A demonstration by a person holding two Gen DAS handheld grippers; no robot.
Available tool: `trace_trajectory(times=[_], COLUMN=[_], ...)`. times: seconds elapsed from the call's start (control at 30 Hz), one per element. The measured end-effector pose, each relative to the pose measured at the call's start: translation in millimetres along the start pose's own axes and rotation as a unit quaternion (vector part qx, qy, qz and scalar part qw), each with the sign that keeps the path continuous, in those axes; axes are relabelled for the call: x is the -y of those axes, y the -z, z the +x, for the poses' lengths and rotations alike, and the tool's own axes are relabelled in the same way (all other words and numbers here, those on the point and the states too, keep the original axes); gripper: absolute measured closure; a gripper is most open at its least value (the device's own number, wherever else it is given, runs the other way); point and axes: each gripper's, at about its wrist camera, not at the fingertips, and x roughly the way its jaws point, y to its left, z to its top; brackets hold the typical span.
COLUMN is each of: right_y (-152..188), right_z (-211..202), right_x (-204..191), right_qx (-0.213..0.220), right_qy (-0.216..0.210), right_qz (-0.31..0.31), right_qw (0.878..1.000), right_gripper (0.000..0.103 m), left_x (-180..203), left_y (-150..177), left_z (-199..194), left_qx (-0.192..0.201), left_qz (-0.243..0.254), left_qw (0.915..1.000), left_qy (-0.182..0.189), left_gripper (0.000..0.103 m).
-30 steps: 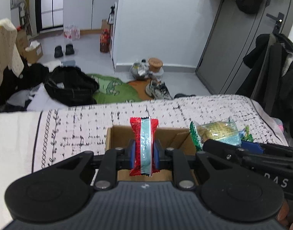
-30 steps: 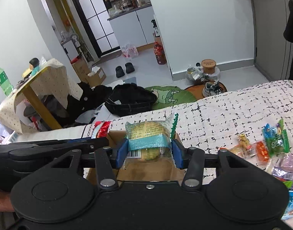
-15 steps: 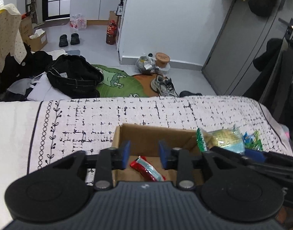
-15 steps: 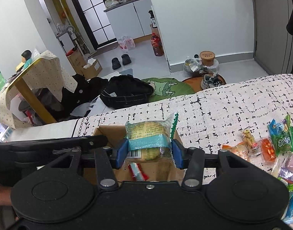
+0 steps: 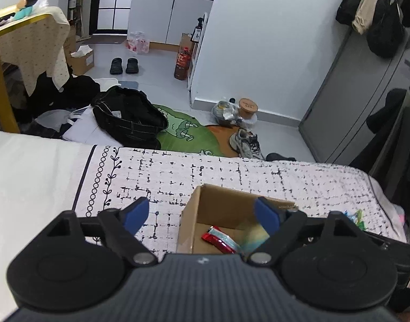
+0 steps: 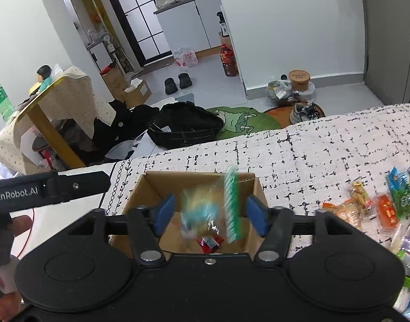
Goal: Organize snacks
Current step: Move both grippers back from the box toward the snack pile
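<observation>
The only legible writing was the white "GenRobot.AI" lettering on the black bar of the left tool, seen at the left edge of the right wrist view. Print on the snack wrappers could not be read.

The left tool (image 5: 202, 214) stood wide open, its jaws just having opened; nothing was between its blue pads (image 5: 136, 214). The red snack bar (image 5: 218, 240) lay flat on the floor of the cardboard box (image 5: 190, 225). Its long axis ran diagonally, from upper left to lower right in the left wrist view.

The right tool (image 6: 209, 216) was open, its jaws just having opened. The green-edged bun packet (image 6: 205, 209) appeared blurred between the pads (image 6: 254, 214), touching neither, above the box interior. Its serrated green edge stood nearly upright.

The box sat on the bed (image 6: 325, 147), on a black-and-white patterned cover. Loose snack packets (image 6: 366, 206) lay on the bed to the right of the box.
</observation>
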Motion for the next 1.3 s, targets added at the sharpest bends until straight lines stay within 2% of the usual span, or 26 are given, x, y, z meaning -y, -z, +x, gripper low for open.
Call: trace_trajectory(times=[0.03,0.23,0.4,0.6,0.8,0.93,1.13,1.3], right_y=[0.4,3.1,8.0,13.7,21.0,26.8,33.0,41.4], right_z=[-4.6,-30.1,-49.5,-74.4,-97.6,-116.2,-136.4,-152.9], right_x=[1.7,13.5,22.7,34.2,52.5,64.6,83.5,97.8], right_qx=[0.004,0.025,0.035,0.043,0.049,0.07,0.077,0.101], right_qy=[-0.001,0.004,0.009,0.01,0.017,0.03,0.041,0.032], right_qz=[0.0,-0.012,-0.029,-0.04,-0.027,-0.027,-0.023,-0.002], right_qw=[1.0,1.0,0.999,0.998,0.998,0.997,0.996,0.994], right_gripper=[0.023,0.0,0.0,0.0,0.0,0.0,0.0,0.0], left_x=[-0.5,9.6,21.6,32.5,44.6,53.8,65.6,75.8], left_y=[0.6,6.4,14.8,22.9,29.0,37.1,48.4,52.6], left_z=[-2.2,-13.4,-23.1,-37.7,-50.9,-58.1,-65.5,-67.7], left_qx=[0.001,0.017,0.021,0.025,0.03,0.03,0.034,0.04], left_qz=[-0.004,0.004,0.018,0.023,0.03,0.045,0.067,0.087], left_qw=[1.0,0.9998,0.9995,0.9986,0.9982,0.9974,0.9946,0.9904], left_qy=[0.004,0.012,0.014,0.041,0.043,0.047,0.072,0.1], left_gripper=[0.012,0.0,0.0,0.0,0.0,0.0,0.0,0.0])
